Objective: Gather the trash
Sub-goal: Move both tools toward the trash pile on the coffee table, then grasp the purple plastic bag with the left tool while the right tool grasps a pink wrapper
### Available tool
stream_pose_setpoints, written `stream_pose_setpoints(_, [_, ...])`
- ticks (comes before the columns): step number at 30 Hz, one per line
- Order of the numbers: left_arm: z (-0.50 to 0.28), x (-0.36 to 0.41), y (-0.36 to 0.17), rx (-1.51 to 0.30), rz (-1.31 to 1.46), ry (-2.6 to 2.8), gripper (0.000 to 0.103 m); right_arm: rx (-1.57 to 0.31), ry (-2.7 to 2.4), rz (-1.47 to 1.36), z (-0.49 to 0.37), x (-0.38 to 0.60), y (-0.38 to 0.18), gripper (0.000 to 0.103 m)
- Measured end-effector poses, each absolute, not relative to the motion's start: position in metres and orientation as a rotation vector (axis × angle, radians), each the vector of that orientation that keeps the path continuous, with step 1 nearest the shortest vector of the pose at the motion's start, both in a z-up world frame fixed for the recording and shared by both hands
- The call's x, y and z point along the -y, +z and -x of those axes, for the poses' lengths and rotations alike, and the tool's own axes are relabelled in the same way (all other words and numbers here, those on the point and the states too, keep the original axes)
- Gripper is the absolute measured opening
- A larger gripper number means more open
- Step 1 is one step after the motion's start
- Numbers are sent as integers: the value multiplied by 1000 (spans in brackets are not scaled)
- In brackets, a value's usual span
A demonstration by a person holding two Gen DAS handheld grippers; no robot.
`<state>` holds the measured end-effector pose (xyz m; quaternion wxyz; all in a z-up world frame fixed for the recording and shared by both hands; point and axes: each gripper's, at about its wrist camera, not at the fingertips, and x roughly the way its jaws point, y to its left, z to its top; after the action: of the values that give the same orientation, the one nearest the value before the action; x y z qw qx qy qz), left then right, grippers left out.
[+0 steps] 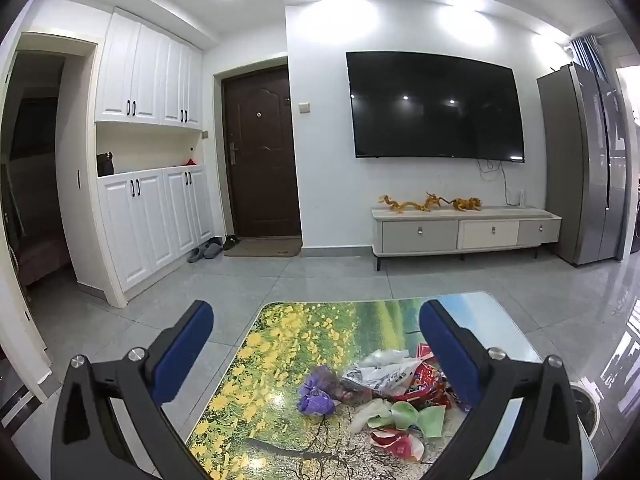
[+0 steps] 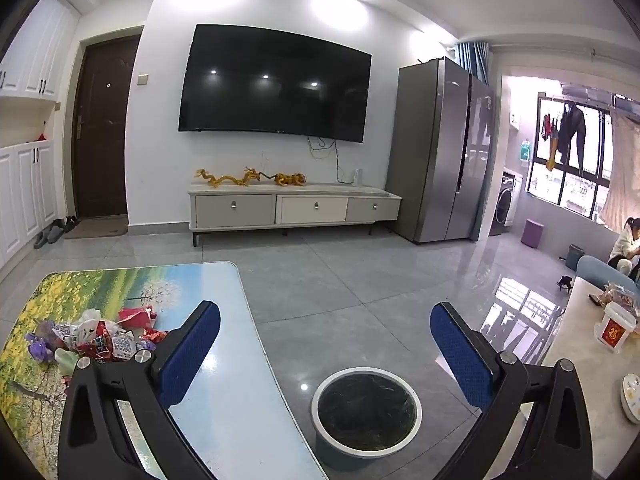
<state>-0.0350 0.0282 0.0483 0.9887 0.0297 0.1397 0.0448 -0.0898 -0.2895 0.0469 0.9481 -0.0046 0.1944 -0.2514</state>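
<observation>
A pile of trash [image 1: 384, 396] lies on a low table [image 1: 288, 332] with a flower-field print: purple wrapper [image 1: 316, 398], white bag, red wrappers, green scraps. My left gripper [image 1: 316, 312] is open and empty, held above the table with the pile between and below its blue fingers. The pile also shows in the right wrist view [image 2: 96, 340], left of my right gripper [image 2: 325, 314], which is open and empty above the table's right edge. A round bin [image 2: 366, 412] with a white rim and dark liner stands on the floor below it.
Grey tiled floor [image 2: 360, 272] stretches to a TV cabinet [image 2: 292, 208] under a wall TV. A fridge [image 2: 440, 152] stands at the right. A light counter [image 2: 580, 360] with a tub is at the far right. A person sits on a sofa [image 2: 628, 244].
</observation>
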Motion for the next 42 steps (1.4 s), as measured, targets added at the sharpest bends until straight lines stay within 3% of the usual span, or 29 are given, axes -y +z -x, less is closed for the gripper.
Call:
stream_pose_setpoints(21, [4,-48,37,-285,-51,113,103,-359,-563,82,69,293,63,103])
stream_pose_setpoints(28, [-9,-81,35,-313,9,132,103,-305,-517,-15,79,305,75,103])
stream_pose_setpoints(36, [-26,-114,8,-429,85,31,103,-422,-344,-74,61,309,62,103])
stream_pose_setpoints(42, [-27,-92,-19,-493,22,-189,99,-517,-173,-112,40,299,38,103])
